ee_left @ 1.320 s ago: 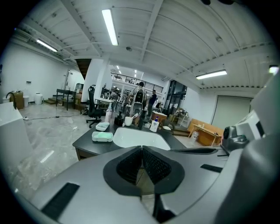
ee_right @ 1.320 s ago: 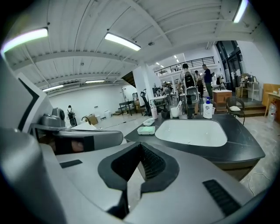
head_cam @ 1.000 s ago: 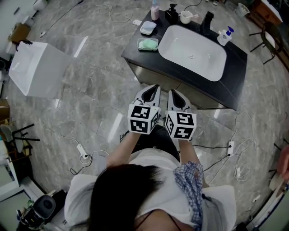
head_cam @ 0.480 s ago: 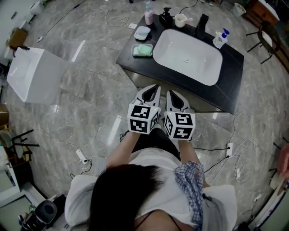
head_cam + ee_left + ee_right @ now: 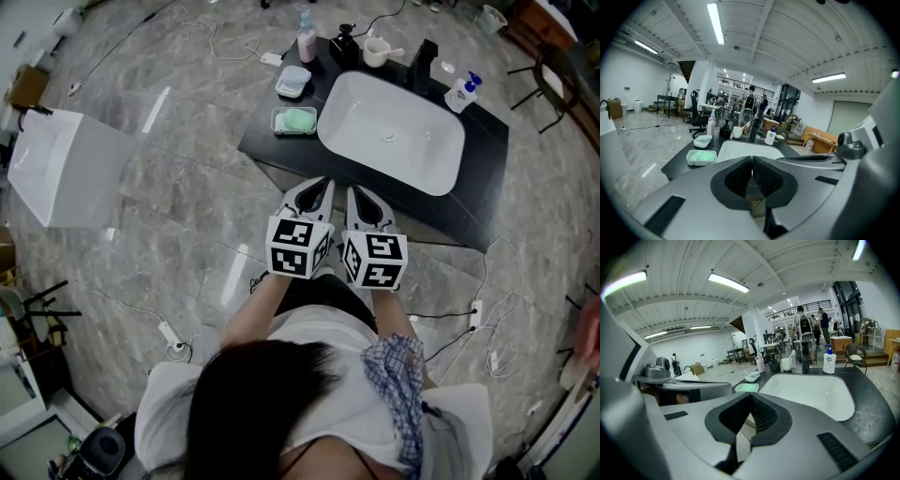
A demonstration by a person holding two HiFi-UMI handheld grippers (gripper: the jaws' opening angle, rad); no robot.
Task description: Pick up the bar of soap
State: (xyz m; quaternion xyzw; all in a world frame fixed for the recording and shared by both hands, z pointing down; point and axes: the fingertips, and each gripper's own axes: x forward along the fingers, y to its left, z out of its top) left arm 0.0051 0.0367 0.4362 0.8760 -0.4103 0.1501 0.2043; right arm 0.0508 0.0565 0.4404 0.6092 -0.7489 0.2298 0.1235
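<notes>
The pale green bar of soap (image 5: 295, 120) lies in a clear dish at the left end of the dark counter (image 5: 487, 131), beside the white basin (image 5: 392, 131). Both grippers are held side by side in front of the counter, short of its front edge and well away from the soap. My left gripper (image 5: 322, 184) is shut with nothing between its pads; in its own view the left gripper (image 5: 752, 161) points at the basin, with the soap (image 5: 702, 156) to the left. My right gripper (image 5: 359, 193) is shut and empty too; the right gripper (image 5: 751, 397) sees the soap (image 5: 747, 387) just above its tips.
Behind the soap stand a second lidded dish (image 5: 293, 82), a pink bottle (image 5: 307, 42), a black dispenser (image 5: 344, 45), a cup (image 5: 378, 52), the black faucet (image 5: 424, 61) and a white bottle (image 5: 461, 94). A white box (image 5: 66, 169) sits on the floor at left. Cables (image 5: 469, 323) lie about.
The counter and soap have slid nearer and lower in the head view as both grippers moved together toward it. Both stay shut and side by side.
</notes>
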